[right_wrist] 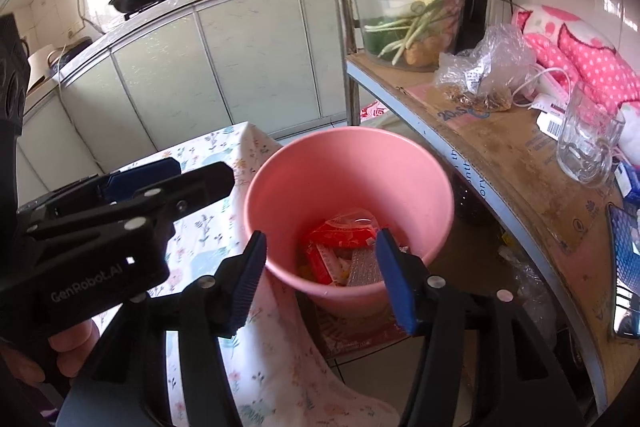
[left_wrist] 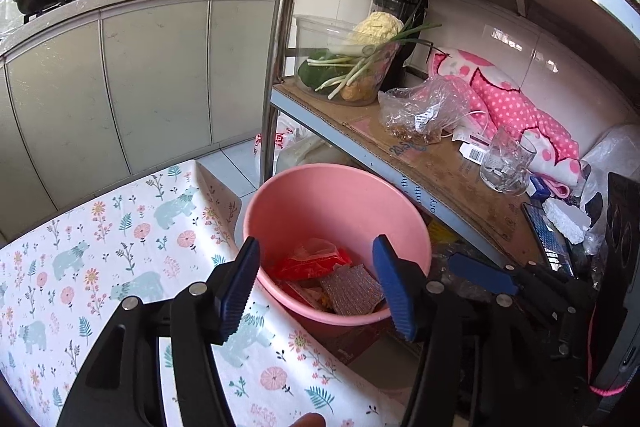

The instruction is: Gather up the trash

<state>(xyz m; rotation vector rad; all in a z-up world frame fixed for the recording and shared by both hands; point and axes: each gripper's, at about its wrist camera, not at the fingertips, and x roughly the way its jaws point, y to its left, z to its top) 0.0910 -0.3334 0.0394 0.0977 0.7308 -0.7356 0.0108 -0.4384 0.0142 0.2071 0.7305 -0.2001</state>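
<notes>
1. Step in hand, as judged: drop finished; red wrappers (left_wrist: 316, 261) lying inside pink bin (left_wrist: 280, 195).
2. Left gripper (left_wrist: 316, 287), right gripper (right_wrist: 318, 277): jaws wide, empty.
3. Next: locate remaining trash; none identifiable here.

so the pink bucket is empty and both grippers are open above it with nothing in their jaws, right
Not quite: the pink bucket is not empty. The right wrist view shows red wrappers and a silvery packet lying at its bottom. The rest holds: the left gripper and the right gripper are both open above it with nothing in their jaws.
</notes>
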